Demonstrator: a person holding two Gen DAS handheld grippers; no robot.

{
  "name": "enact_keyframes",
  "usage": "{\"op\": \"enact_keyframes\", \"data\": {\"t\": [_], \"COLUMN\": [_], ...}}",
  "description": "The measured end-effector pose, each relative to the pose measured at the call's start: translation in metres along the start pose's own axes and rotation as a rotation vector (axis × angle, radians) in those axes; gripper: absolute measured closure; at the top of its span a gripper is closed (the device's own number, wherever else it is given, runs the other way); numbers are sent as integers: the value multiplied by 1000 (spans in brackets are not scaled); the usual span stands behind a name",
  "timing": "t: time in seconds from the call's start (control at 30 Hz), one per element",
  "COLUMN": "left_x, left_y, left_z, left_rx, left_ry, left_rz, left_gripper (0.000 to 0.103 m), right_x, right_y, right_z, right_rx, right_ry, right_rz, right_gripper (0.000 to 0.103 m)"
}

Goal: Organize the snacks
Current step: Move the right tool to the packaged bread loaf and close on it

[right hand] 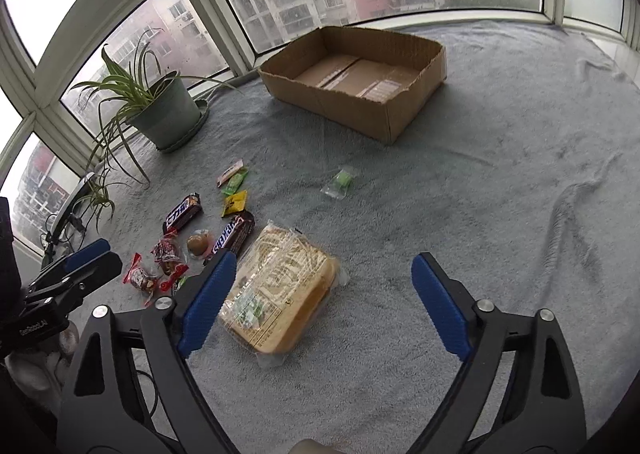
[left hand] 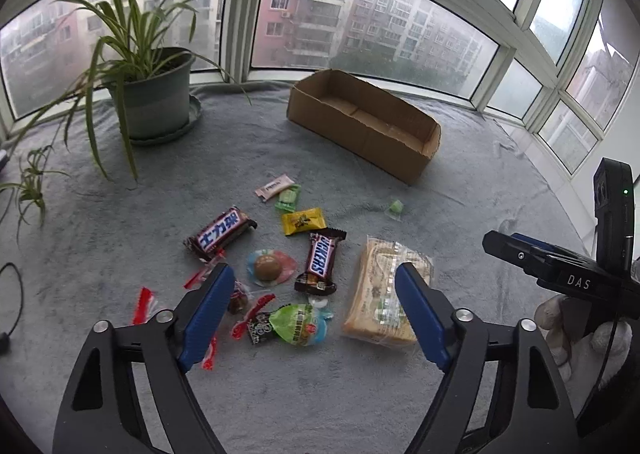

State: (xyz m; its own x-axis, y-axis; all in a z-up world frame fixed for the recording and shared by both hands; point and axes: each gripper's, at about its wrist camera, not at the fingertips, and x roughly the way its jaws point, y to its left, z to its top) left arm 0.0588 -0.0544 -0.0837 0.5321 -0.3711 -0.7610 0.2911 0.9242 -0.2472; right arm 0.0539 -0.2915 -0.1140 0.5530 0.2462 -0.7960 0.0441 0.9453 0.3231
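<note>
A: How do the snacks look, taking the cardboard box [right hand: 356, 81] as the mark?

B: The box is a low open tray with ragged cut edges and nothing visible inside it. It sits on a grey fleece blanket [right hand: 500, 181] by the window. The snacks lie loose on the blanket, well on the near side of the box. Largest is a clear-wrapped bread pack [right hand: 276, 294], pale slices with printed labels. Farther from the box on its left are a Snickers bar [left hand: 321, 263], a second brown bar with blue Chinese lettering [left hand: 219, 234], a yellow sachet [left hand: 303, 220], a round brown sweet in a clear wrapper [left hand: 269, 267], a green pouch [left hand: 298, 324] and red-wrapped candies [right hand: 168, 254]. One small green candy [right hand: 342, 179] lies alone, nearest the box.

A: And the hands?

B: Both tools tilt downward over the heap. The left claw [left hand: 316, 312] has its blue pads spread wide with nothing gripped, above the green pouch and the Snickers bar. The right claw [right hand: 320, 306] is also wide and empty, its left pad just over the edge of the bread pack.

A: Anything only one camera catches?

B: The left view shows a white-gloved hand [left hand: 576, 330] holding the right tool. The right view alone shows the floor of the box. A potted spider plant [left hand: 148, 89] stands left of the box.
</note>
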Motion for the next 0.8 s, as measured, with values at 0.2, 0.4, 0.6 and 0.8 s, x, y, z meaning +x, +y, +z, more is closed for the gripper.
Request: {"op": "enact_keyframes", "data": {"t": [0.2,0.4,0.6,0.8], "left_x": [29,53,73,90], "left_y": [-7,-20,-19,-11], "left_z": [-8,-14,-14,-13], "left_rx": [4,28,7,-23], "left_ry": [116,205,253,289], "left_rz": [-112,-185,-224,-225], "left_gripper": [50,60,67,67], "right_x": [25,43,55,62], "right_y": [-4,2,2,-1], "right_z": [-12,-19,-24,-26], "right_rx": [52,59,80,90], "right_ry": [103,165,213,233], "right_rz": [83,129,173,191], "right_gripper": [34,46,59,62]}}
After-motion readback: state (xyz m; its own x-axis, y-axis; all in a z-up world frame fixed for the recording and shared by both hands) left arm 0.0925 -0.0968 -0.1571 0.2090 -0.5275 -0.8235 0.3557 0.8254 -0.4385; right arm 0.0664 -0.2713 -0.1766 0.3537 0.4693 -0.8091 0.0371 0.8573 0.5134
